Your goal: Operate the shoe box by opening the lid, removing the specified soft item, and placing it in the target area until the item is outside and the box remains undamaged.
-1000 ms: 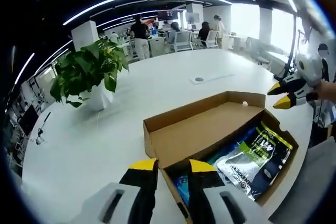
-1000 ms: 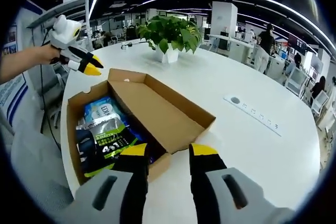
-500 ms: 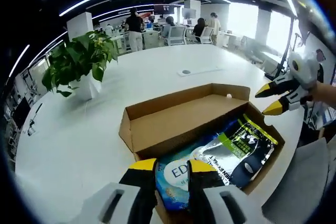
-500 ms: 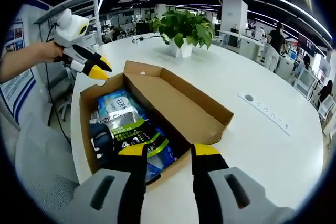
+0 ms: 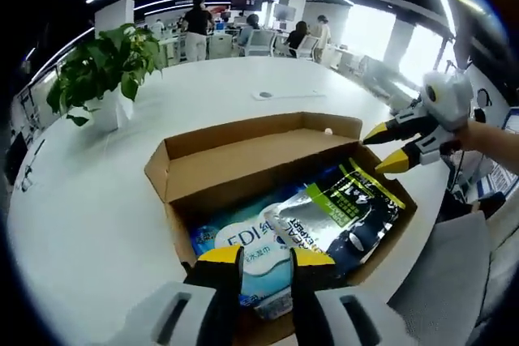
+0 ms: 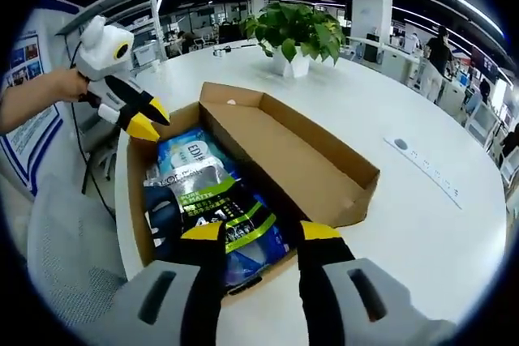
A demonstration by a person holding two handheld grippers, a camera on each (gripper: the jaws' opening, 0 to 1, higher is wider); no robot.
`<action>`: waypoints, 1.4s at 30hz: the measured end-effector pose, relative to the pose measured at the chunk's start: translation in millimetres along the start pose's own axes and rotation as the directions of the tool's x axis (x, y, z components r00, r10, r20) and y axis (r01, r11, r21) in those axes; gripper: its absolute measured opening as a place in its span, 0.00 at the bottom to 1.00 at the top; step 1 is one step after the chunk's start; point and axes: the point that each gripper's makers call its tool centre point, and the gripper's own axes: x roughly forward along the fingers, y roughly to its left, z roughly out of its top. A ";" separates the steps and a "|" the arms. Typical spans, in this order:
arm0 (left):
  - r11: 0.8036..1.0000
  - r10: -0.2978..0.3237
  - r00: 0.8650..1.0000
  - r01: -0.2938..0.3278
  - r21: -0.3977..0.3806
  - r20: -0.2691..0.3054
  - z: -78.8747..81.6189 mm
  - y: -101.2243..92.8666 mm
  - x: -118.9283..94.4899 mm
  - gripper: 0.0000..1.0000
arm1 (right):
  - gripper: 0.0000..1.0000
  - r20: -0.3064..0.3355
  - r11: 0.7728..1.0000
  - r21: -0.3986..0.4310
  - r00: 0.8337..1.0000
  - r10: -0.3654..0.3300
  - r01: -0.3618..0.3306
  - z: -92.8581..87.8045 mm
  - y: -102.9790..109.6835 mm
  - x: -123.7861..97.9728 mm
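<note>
Now I am holding both grippers over the open shoe box (image 5: 243, 172), one at each short end. The left gripper (image 5: 266, 258) is hanging with its jaws a little apart above the blue and white pack (image 5: 247, 245), pinching nothing. The right gripper (image 6: 258, 234) is also spread and empty, over the dark pack with the green stripe (image 6: 219, 216). This dark pack is lying on top of the blue one, and both are lying inside the box, beside the lid (image 6: 304, 164) that is folded back flat.

I am thinking about the risks. If a jaw is coming down on the cardboard wall and not on the pack, it could bend or tear the box. If I am pinching only a thin fold of the slippery film, the pack could slip out while lifting. Both grippers are close over the same box, so they could knock each other.

Around, a potted plant (image 5: 101, 70) is standing well apart on the white table (image 5: 81, 224), and a cable socket (image 6: 422, 166) is lying in the table surface. Neither is blocking me.
</note>
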 end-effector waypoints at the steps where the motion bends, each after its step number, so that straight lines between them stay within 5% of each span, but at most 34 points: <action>1: 1.000 -0.012 1.000 0.012 0.000 -0.008 -2.5 -2.3 1.4 0.23 | 0.32 -0.005 1.000 0.001 1.000 0.003 -0.003 -0.3 0.2 1.0; 24: 0.977 -0.201 0.970 0.188 -0.105 -0.135 -35.1 -28.4 26.0 0.23 | 0.31 -0.078 0.999 0.001 0.996 0.049 -0.049 -3.6 7.9 24.0; 42: 0.863 -0.397 0.910 0.327 -0.385 -0.119 -41.9 -45.9 36.5 0.13 | 0.25 -0.114 0.996 0.073 0.991 0.064 -0.055 -7.5 9.0 34.6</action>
